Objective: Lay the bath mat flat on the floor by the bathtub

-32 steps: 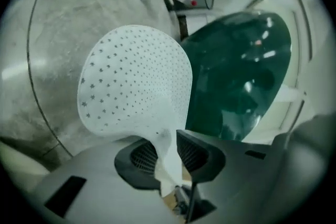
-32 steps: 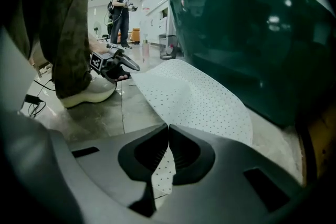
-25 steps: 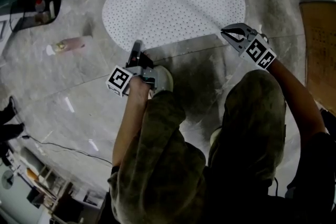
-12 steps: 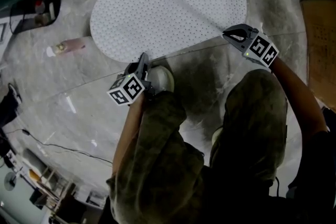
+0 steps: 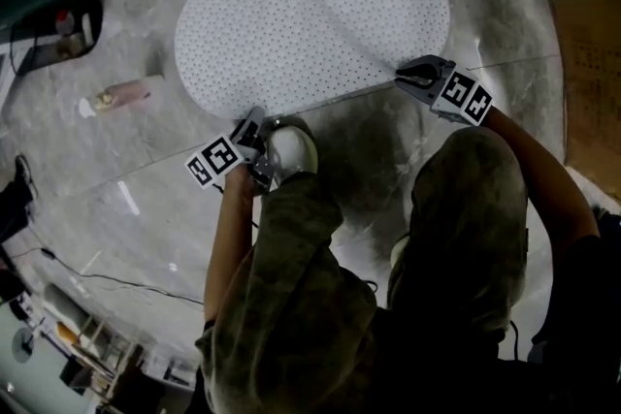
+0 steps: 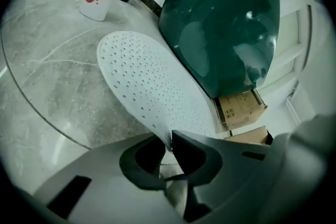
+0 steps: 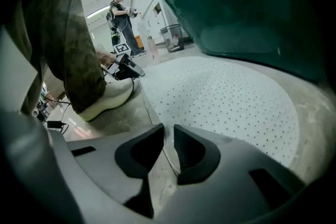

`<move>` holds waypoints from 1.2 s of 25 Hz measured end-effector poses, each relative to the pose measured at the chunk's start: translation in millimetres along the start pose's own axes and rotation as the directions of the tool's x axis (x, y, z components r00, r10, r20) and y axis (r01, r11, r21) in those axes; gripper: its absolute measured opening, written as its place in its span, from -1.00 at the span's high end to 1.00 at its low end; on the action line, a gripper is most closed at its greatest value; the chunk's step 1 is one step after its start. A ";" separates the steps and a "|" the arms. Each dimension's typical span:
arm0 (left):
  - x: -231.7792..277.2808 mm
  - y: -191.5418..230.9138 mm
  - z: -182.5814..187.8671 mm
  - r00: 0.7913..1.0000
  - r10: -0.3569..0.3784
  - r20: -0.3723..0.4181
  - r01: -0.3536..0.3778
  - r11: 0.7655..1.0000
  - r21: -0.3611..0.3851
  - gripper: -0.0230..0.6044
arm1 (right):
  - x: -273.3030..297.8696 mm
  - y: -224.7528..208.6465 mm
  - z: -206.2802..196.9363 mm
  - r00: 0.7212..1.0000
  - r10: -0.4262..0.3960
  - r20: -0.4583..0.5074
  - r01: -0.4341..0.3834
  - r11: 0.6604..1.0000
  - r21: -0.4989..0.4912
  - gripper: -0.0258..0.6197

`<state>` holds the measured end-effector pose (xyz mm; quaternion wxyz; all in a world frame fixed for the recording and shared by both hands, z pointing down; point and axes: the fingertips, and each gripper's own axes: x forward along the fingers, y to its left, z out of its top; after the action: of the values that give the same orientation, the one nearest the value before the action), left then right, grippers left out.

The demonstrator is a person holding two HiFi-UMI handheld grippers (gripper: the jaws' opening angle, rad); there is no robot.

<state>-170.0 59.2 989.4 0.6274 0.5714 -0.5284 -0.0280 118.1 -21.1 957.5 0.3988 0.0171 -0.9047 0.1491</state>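
Note:
The white perforated oval bath mat (image 5: pixel 310 15) lies spread on the marble floor beside the dark green bathtub (image 6: pixel 226 23). My left gripper (image 5: pixel 257 116) is at the mat's near left edge. In the left gripper view that edge (image 6: pixel 147 86) rises into the jaws (image 6: pixel 169 139), which have just been opening but still pinch it. My right gripper (image 5: pixel 403 76) is at the near right edge. Its jaws (image 7: pixel 169 134) have just been opening and stand slightly apart, with the flat mat's (image 7: pixel 226 97) rim running loose between them.
A pink bottle (image 5: pixel 116 95) lies on the floor left of the mat, with a dark basket (image 5: pixel 58 24) beyond it. The person's white shoe (image 5: pixel 291 150) is just behind the left gripper. Cardboard boxes (image 5: pixel 587 82) stand at the right. Another person (image 7: pixel 123 16) stands far off.
The mat's raised near part has come down and the mat now lies spread out. Both grippers have sunk toward the floor, and the left one has rolled.

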 end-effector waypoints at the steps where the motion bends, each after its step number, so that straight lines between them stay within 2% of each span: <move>1: 0.3 0.6 -0.4 1.000 -0.006 -0.001 0.006 1.000 0.002 0.77 | -1.0 -1.1 0.5 1.000 -0.011 0.020 0.010 1.000 0.016 0.62; 4: -0.2 3.5 -1.2 1.000 -0.011 -0.023 0.012 0.999 0.033 0.82 | -7.5 -15.1 -2.5 0.993 -0.077 0.089 0.067 0.991 0.114 0.33; 6: -1.2 2.9 -3.1 0.999 -0.004 -0.046 0.006 0.999 0.048 0.82 | -17.1 -33.5 -8.4 0.981 -0.133 0.144 0.094 0.964 0.248 0.13; 7: -1.3 2.6 -3.8 0.999 -0.001 -0.054 0.004 0.999 0.050 0.82 | -23.3 -42.5 -11.3 0.972 -0.147 0.181 0.081 0.941 0.329 0.03; 9: -1.1 3.8 -4.2 0.998 0.007 -0.064 -0.004 0.999 0.052 0.82 | -38.7 -57.6 -12.1 0.947 -0.146 0.286 -0.006 0.882 0.471 0.02; 10: -0.8 5.0 -4.1 0.998 0.014 -0.068 -0.011 0.999 0.052 0.82 | -48.1 -65.7 -9.6 0.928 -0.146 0.343 -0.057 0.854 0.517 0.02; 11: -0.6 5.6 -3.7 0.997 0.020 -0.071 -0.016 0.998 0.053 0.82 | -57.9 -77.3 -8.2 0.911 -0.170 0.375 -0.069 0.834 0.547 0.04; 12: -1.0 6.3 -3.0 0.997 0.025 -0.073 -0.021 0.998 0.056 0.82 | -67.1 -93.6 -11.5 0.904 -0.233 0.359 -0.012 0.825 0.565 0.10; 13: -1.8 7.7 -2.5 0.997 0.031 -0.074 -0.027 0.998 0.060 0.82 | -74.9 -112.8 -19.9 0.898 -0.323 0.298 0.105 0.816 0.569 0.18; 15: -3.6 11.5 -2.1 0.996 0.040 -0.075 -0.035 0.997 0.062 0.82 | -83.8 -146.7 -41.4 0.864 -0.484 0.138 0.352 0.776 0.523 0.18; 16: -4.1 12.7 -1.9 0.997 0.039 -0.072 -0.035 0.998 0.057 0.81 | -84.7 -158.3 -49.3 0.844 -0.530 0.077 0.428 0.754 0.498 0.18; 17: -4.1 13.2 -1.1 0.997 0.036 -0.066 -0.032 0.998 0.051 0.81 | -83.3 -167.4 -54.7 0.831 -0.556 0.033 0.471 0.733 0.491 0.17; 19: -5.3 14.5 2.7 0.999 0.033 -0.040 -0.032 0.999 0.036 0.75 | -75.9 -181.2 -61.3 0.819 -0.573 -0.029 0.501 0.689 0.525 0.17; 22: -16.8 22.0 14.9 0.995 0.086 0.042 -0.086 0.996 0.008 0.49 | -64.3 -190.5 -66.2 0.802 -0.588 -0.105 0.531 0.623 0.574 0.10; 24: -27.0 28.2 27.9 0.984 0.138 0.117 -0.139 0.990 0.006 0.44 | -61.1 -191.3 -66.9 0.783 -0.607 -0.134 0.568 0.611 0.551 0.09; 26: -37.0 37.2 44.1 0.962 0.202 0.184 -0.212 0.977 0.036 0.40 | -60.0 -191.3 -67.7 0.779 -0.613 -0.132 0.576 0.618 0.534 0.09; 28: -44.8 47.3 61.4 0.935 0.267 0.232 -0.290 0.955 0.069 0.39 | -61.9 -194.0 -67.5 0.778 -0.616 -0.122 0.568 0.608 0.555 0.21; 30: -49.1 55.0 79.2 0.910 0.316 0.267 -0.353 0.930 0.101 0.31 | -63.4 -196.9 -68.0 0.779 -0.618 -0.111 0.536 0.563 0.629 0.53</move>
<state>-277.9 55.1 982.8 0.5088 0.5088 -0.6928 0.0485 239.5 -195.4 1005.2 0.3396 0.4532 -0.7668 0.3021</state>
